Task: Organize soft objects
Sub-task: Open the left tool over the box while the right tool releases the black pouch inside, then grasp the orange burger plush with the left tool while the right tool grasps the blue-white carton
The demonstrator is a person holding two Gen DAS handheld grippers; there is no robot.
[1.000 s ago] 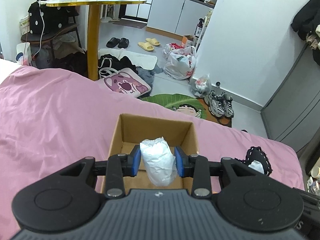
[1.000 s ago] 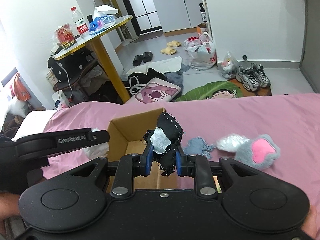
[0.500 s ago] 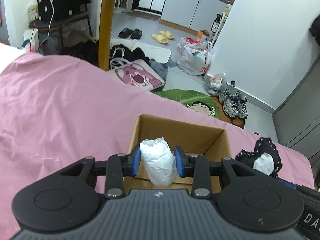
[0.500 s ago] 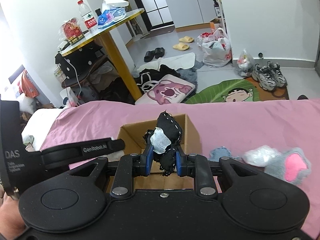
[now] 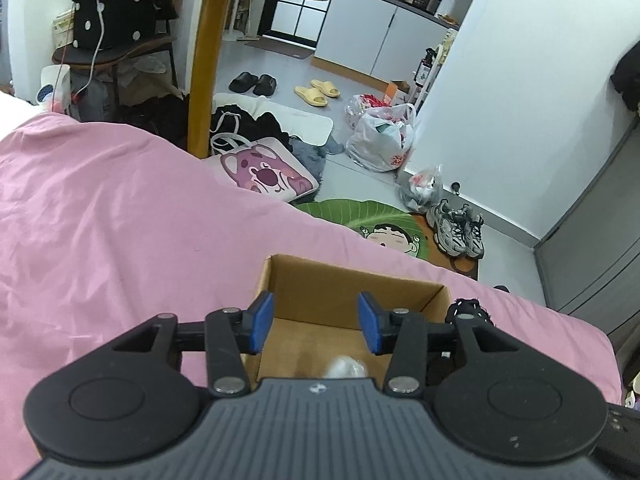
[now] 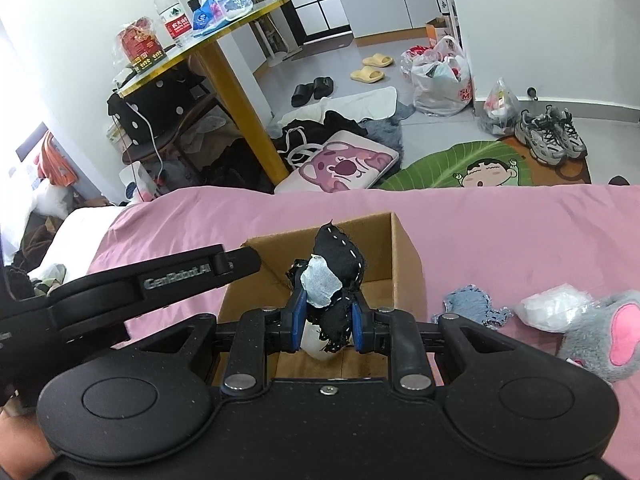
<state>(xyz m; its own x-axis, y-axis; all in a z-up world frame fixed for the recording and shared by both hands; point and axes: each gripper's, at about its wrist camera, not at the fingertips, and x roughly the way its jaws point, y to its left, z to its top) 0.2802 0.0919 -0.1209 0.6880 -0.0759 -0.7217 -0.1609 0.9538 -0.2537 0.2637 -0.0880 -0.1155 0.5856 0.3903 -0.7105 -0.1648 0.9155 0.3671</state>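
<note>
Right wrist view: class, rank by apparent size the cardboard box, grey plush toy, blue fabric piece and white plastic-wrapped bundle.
1. cardboard box
2. grey plush toy
3. white plastic-wrapped bundle and blue fabric piece: too similar to separate.

We stood in a lived-in studio home: a pink-sheeted bed (image 5: 120, 220) beneath the tools, slippers (image 5: 316, 92) and sneakers (image 6: 548, 136) on the floor ahead, kitchen cabinets (image 5: 380, 44) beyond.

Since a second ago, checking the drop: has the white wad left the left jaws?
Yes. The left gripper stands open, and the white wad has dropped onto the cardboard box floor.
</note>
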